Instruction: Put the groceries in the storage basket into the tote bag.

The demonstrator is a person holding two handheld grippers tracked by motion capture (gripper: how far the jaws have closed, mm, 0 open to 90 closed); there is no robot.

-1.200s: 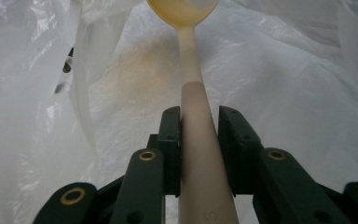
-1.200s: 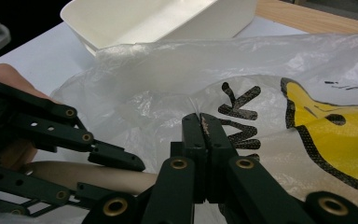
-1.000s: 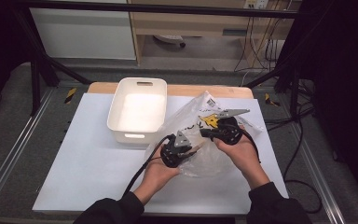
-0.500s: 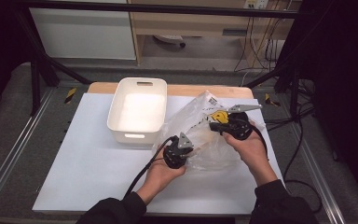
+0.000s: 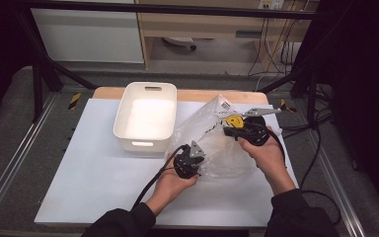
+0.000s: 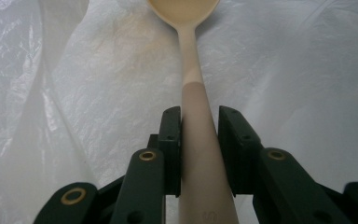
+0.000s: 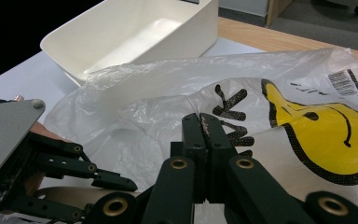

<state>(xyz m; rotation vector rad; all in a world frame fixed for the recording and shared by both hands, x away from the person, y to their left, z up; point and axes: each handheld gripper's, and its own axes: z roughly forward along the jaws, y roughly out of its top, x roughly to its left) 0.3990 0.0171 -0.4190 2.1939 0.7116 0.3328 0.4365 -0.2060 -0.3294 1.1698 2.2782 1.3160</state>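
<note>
A: What is closest to the person?

B: The person's 2 hands come in from the near edge of the table [image 5: 79,197]. The left gripper [image 5: 186,164] is nearest. Its jaws are shut on the handle of a pale wooden spoon [image 6: 196,93]. In the left gripper view, the handle sits right between the 2 black pads, and the bowl of the spoon points away, inside a thin plastic bag [image 6: 74,93].

A: So where is the spoon now?

B: It is partly in the bag. White crinkly plastic is all around it. The bag [image 5: 217,143] lies on the right half of the table, just beside the white tub [image 5: 145,118].

A: And the other hand?

B: The right gripper [image 5: 237,129] is a bit farther off, at the top of the bag. Its jaws are pressed tight together and pinch a thin bit of the plastic [image 7: 168,93] near the yellow smiley face [image 7: 326,135]. It looks like it is holding the bag's mouth up and open.

A: Which step is this?

B: It looks like the step of putting the spoon into the bag, or pulling it out. The pictures cannot say which.

A: What does the next move need?

B: The right gripper should keep the bag's mouth held up. The left one should slide the spoon straight along its handle, so the bowl does not snag the plastic. Farthest away, the tub stands empty near the back of the table.
</note>
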